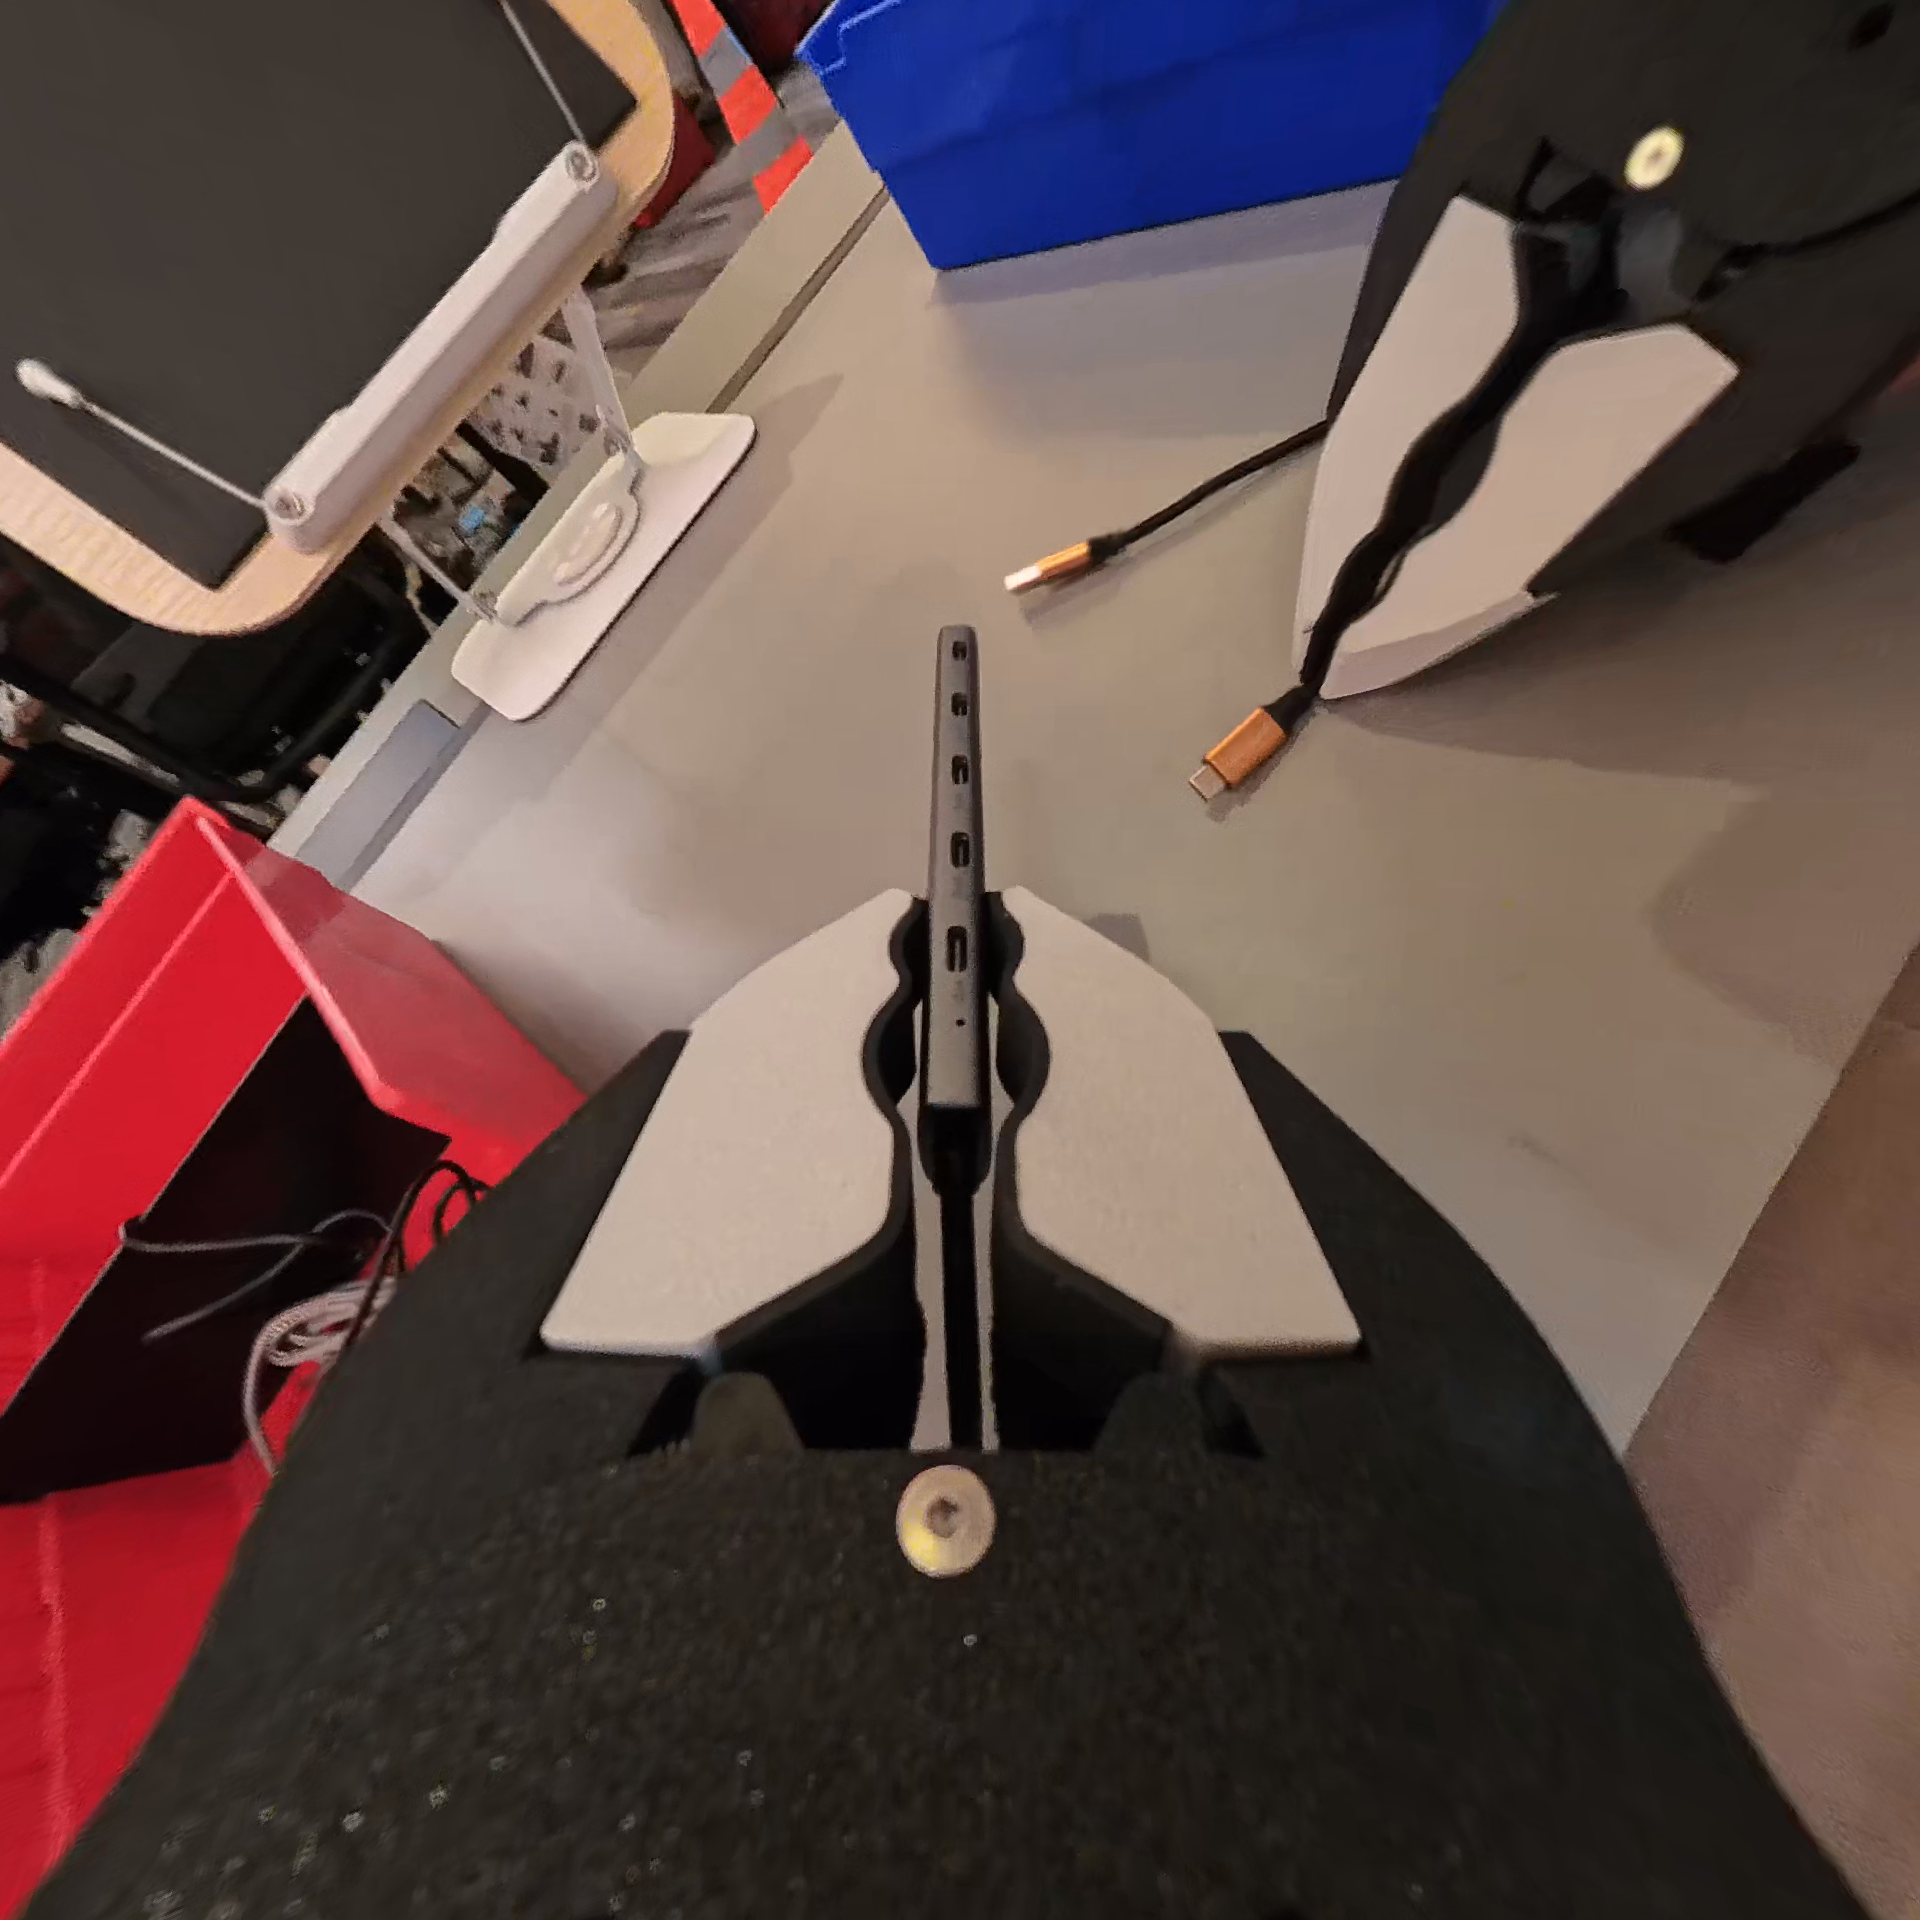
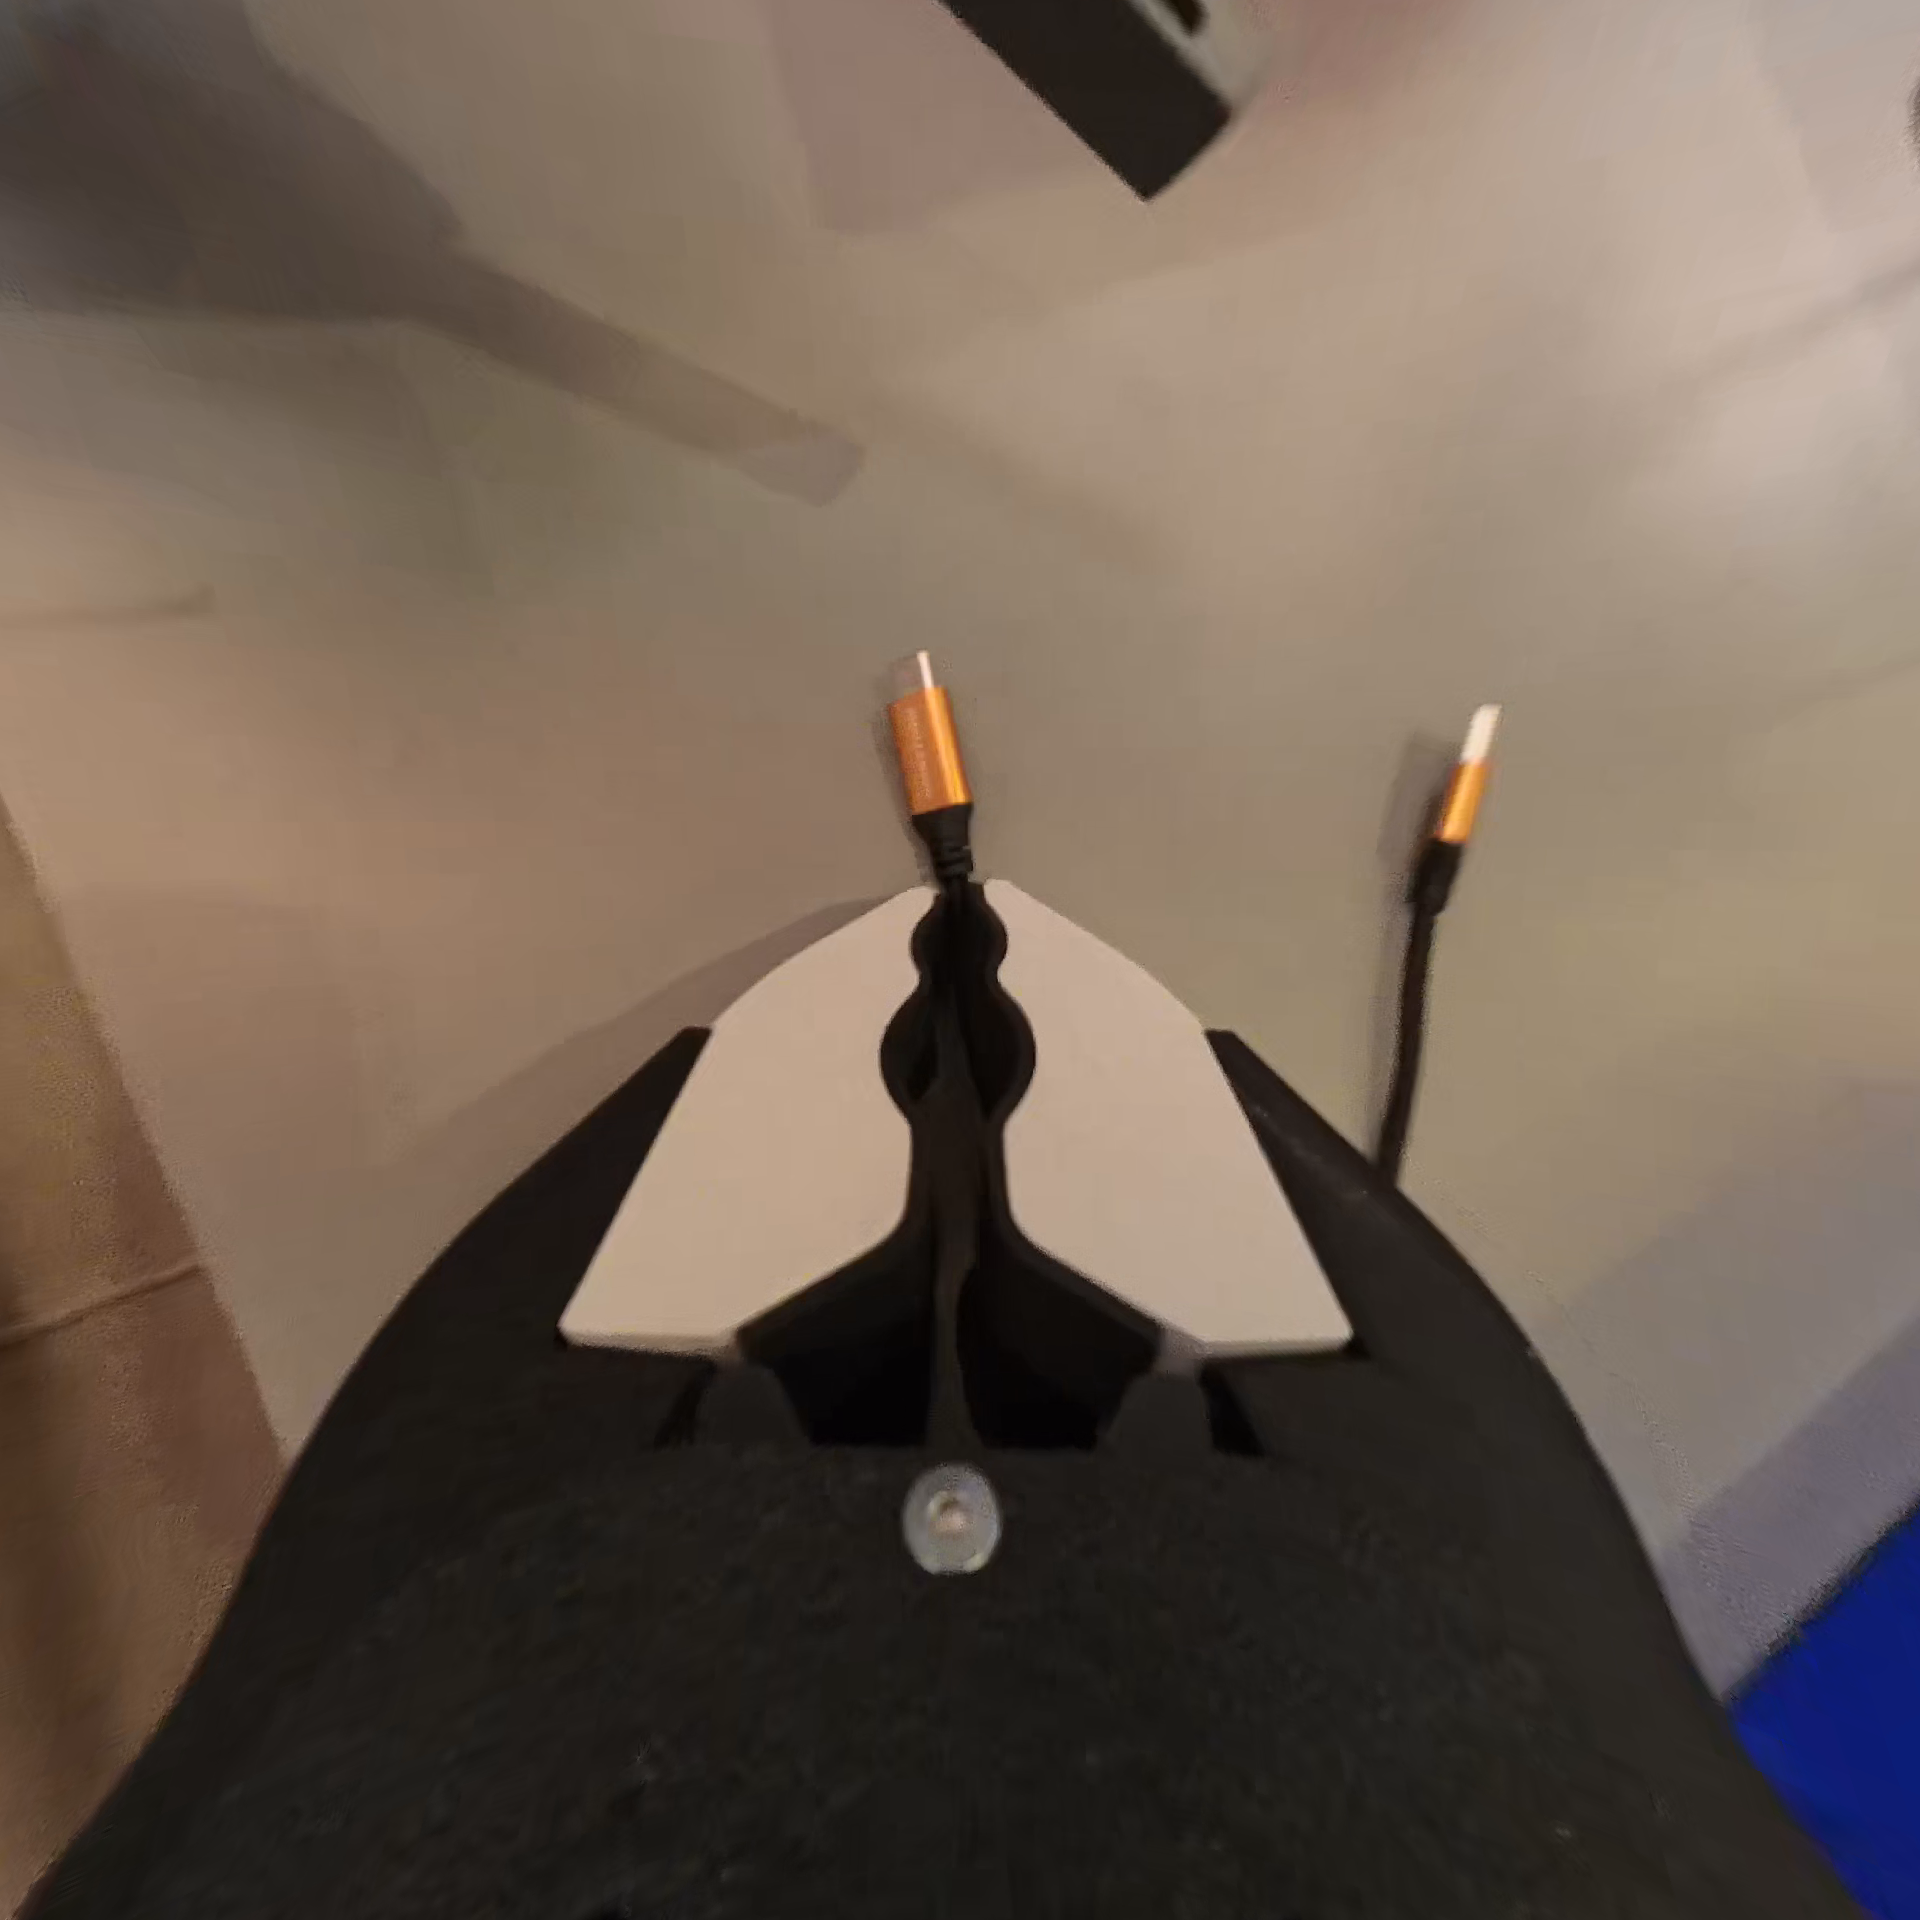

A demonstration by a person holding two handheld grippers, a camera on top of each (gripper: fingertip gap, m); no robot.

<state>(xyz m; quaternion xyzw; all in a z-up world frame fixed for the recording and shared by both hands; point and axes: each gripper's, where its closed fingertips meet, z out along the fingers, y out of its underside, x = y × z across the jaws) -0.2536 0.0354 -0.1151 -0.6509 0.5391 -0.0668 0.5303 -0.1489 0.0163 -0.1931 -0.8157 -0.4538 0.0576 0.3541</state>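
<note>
My left gripper is shut on a slim dark grey hub with a row of several ports along its upper edge; it sticks out forward above the grey table. My right gripper is shut on a black braided cable just behind its small orange plug, which points forward. The right gripper also shows in the left wrist view, with that plug hanging from its tip to the right of the hub. The cable's other end, a larger orange plug, lies on the table.
A blue bin stands at the back of the grey table. A red box with cables inside sits at the left edge. A white stand rests near the left edge. A dark block shows at the top of the right wrist view. My right fingertips sit around 15 cm from my left ones.
</note>
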